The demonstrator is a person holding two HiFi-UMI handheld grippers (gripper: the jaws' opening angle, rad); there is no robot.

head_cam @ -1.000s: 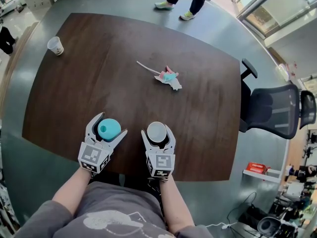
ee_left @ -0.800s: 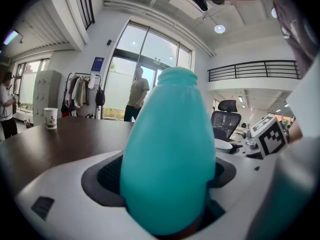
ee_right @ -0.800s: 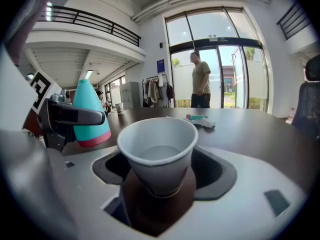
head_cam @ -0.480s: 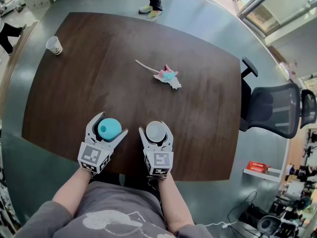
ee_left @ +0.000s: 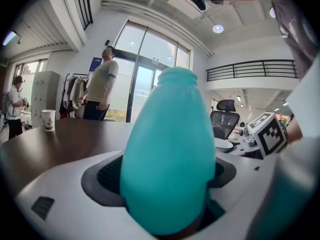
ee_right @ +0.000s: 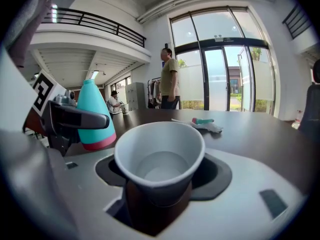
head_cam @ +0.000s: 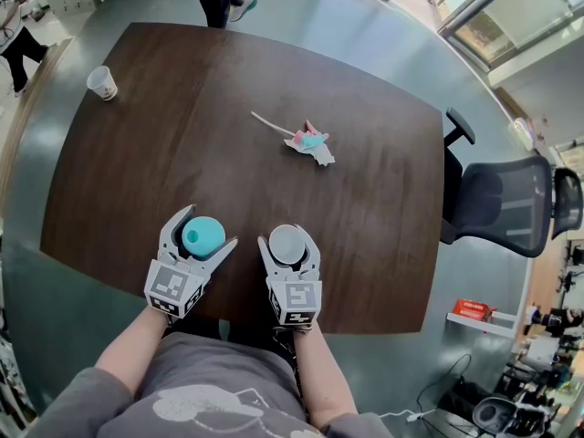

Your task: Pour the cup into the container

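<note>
The dark table (head_cam: pixel 274 80) fills most of the head view, and the person stands at its near edge with both grippers resting side by side just inside that edge. A black office chair (head_cam: pixel 511 203) stands off the table's right side, well apart from the work.

The left gripper (head_cam: pixel 203 232) has its jaws clamped on the teal container (ee_left: pixel 167 154), which stands upright between them, long axis vertical, narrow rounded top uppermost. The right gripper view shows a pink band around its base.

The right gripper (head_cam: pixel 288 242) has the white paper cup (ee_right: pixel 160 154) between its jaws. They have just been closing, and the dark pads now sit against the cup's lower sides, so this reads as a grip. The cup is upright, mouth up. Whether anything is in it I cannot tell.

What the pour turns on: the container lies directly to the left of the cup, just beside it but not touching, at about the same reach from the person. Its top stands higher than the cup's rim. The right hand, as the one carrying the cup, would probably need to lift and then tip leftward over that narrow top.

A spare paper cup (head_cam: pixel 101 83) sits at the far left corner, and a crumpled wrapper (head_cam: pixel 310 142) lies mid-table, both clear of the path.
</note>
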